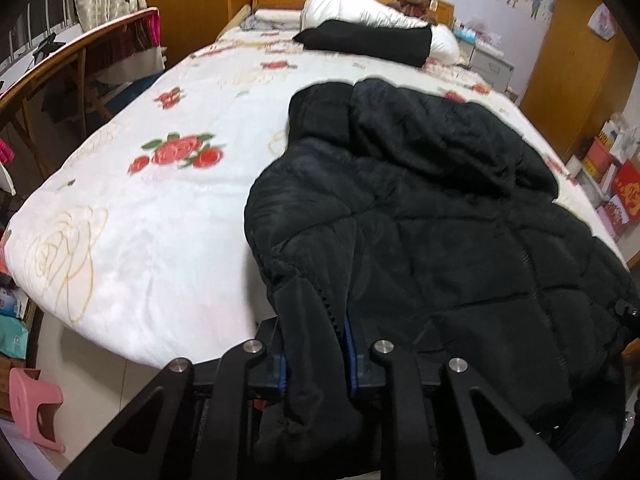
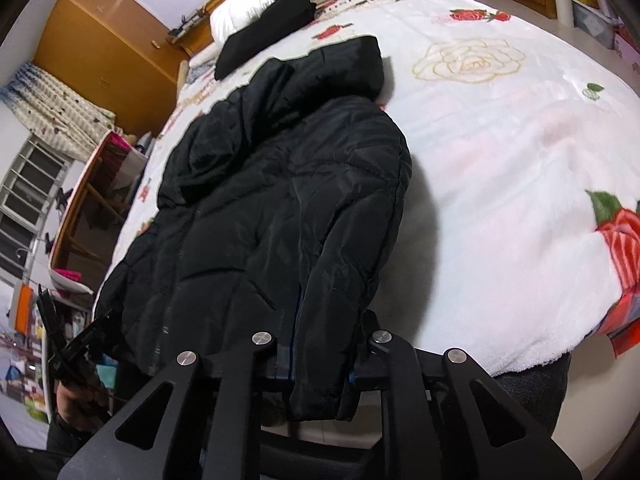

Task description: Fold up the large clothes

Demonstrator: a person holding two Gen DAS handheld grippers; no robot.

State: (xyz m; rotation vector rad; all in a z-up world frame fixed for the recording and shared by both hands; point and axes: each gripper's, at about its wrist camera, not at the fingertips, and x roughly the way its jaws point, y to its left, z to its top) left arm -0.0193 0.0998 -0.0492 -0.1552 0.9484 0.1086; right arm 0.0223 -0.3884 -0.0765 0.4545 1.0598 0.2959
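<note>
— Progress first: how far along is the folding?

— Early, by my reading. At the bottom centre of the left wrist view, the left tool (image 1: 316,354) has its jaws drawn narrow on a hanging flap of the black padded coat (image 1: 420,208), right at the coat's near edge. At the bottom centre of the right wrist view, the right tool (image 2: 322,356) is pinched on the near hem or cuff of the same coat.

— So both near corners are gripped?

— Both near ends are, yes. Which part of the garment each bit belongs to, sleeve or hem, I cannot tell.

— And the coat itself?

— It lies lengthwise on the bed (image 1: 132,200), spread from the near edge up through the middle of the frame, its quilted body still full length. The hood end sits bunched toward the upper middle. No clean fold across the body shows yet.

— What remains?

— Carrying the held near edge up over the body, I judge, then squaring the bundle.

— Anything farther off?

— A folded black garment (image 1: 368,40) rests against the white pillow (image 1: 352,4) near the headboard, at the top of the frame, well apart from the coat.
</note>
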